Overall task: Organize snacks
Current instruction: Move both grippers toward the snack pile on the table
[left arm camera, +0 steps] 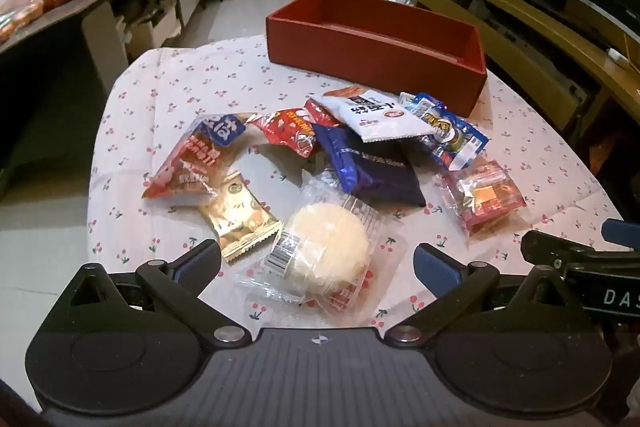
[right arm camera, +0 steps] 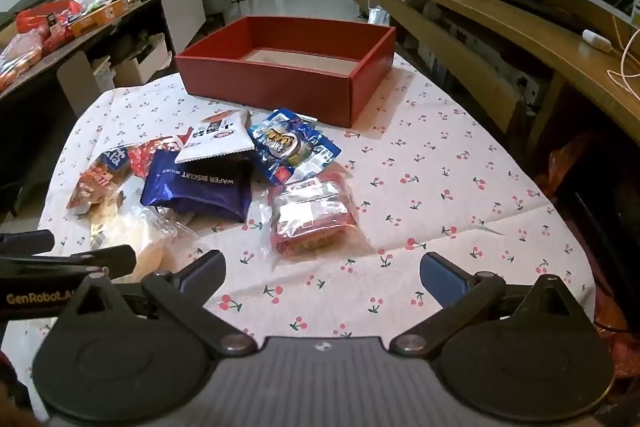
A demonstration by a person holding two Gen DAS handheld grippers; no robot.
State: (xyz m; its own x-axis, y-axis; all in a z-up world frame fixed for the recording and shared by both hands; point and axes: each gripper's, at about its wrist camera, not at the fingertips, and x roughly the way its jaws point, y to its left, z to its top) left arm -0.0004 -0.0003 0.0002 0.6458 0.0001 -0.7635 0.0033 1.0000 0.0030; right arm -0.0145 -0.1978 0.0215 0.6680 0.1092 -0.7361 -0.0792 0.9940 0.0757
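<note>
Snacks [left arm camera: 320, 163] sat piled on the table [left arm camera: 168, 99] just in front of the red box [left arm camera: 372, 55], which looked empty, so sorting hadn't started. Left gripper [left arm camera: 318, 267] and right gripper [right arm camera: 322, 277] both gaped wide, holding nothing. Next I'd grab the clear-wrapped bun [left arm camera: 324, 255].

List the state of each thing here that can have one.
Red box: open-topped, no snacks inside.
Left tool: open, holding nothing.
Right tool: open, holding nothing.
Round pastry pack: sealed, on the cloth.
Wafer biscuit pack: sealed, partly under the white pack.
</note>
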